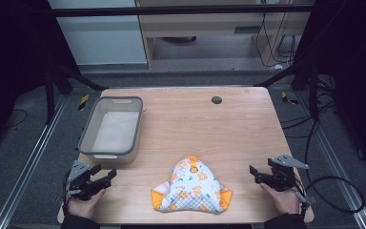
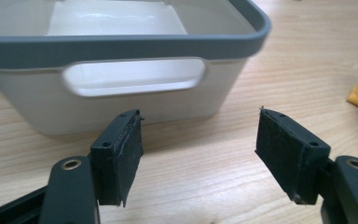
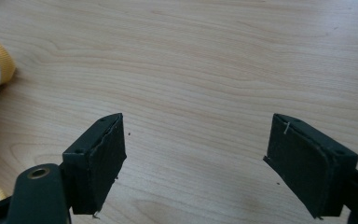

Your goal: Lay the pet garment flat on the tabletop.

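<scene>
Lab test rig: metal frame, loose cables, bare wooden table.

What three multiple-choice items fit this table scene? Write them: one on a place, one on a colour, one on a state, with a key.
1. Where is the white plastic bin with the grey rim?
A. table's left part
B. right edge
C. on the floor

2. What colour trims the white quilted printed cloth?
A. blue
B. orange-yellow
C. black

3. How do the left gripper and right gripper stand?
A. both shut
B. one clamps the cloth
C. both open, holding nothing

Key: 1 A, it stands left of the cloth; 2 B, its corners show orange-yellow; 3 C, each gripper view shows jaws apart over bare wood.
</scene>
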Motion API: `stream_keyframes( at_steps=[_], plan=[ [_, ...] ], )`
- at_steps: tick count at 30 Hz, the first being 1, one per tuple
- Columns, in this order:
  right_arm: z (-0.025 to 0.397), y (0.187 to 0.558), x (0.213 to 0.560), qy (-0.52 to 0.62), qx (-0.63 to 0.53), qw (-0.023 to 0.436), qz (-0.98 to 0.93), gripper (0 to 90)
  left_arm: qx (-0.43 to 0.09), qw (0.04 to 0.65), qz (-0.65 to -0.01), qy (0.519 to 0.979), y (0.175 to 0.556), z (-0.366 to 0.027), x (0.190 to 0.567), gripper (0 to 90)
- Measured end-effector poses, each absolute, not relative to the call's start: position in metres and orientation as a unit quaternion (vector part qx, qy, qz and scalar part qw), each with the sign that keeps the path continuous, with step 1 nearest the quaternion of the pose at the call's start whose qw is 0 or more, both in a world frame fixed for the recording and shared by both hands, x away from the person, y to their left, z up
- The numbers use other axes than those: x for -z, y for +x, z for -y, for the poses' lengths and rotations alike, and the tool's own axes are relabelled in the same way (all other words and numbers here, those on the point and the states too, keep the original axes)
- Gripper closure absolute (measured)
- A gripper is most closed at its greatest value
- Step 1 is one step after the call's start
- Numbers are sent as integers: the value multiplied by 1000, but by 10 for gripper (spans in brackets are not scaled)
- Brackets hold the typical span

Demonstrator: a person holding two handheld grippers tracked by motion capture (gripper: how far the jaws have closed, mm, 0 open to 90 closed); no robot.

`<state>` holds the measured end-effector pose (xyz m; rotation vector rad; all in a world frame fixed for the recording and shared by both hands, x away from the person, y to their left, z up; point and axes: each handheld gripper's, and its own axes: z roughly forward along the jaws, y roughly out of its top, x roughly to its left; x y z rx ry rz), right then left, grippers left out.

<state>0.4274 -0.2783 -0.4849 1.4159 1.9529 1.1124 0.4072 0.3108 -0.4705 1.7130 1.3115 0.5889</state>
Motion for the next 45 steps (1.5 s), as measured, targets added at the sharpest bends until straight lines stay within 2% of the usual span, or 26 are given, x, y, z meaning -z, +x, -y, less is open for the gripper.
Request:
stream_keyframes(
  at_steps=[12,20,30,37,45],
  plan=[
    [259,422,476,488,-411,236,-733,256,-235,435,-505,707,404,-294,468,261],
    [250,420,464,467,-423,231,-741,289,-227,442,-496,712,404,-288,463,264],
    [250,426,439,461,-437,239,-735,292,-227,458,-470,719,413,-267,435,278],
    [240,435,420,446,-450,244,-734,292,-230,473,-452,720,429,-242,415,277],
    [215,446,421,427,-455,232,-747,304,-216,470,-432,739,444,-206,414,295]
  ],
)
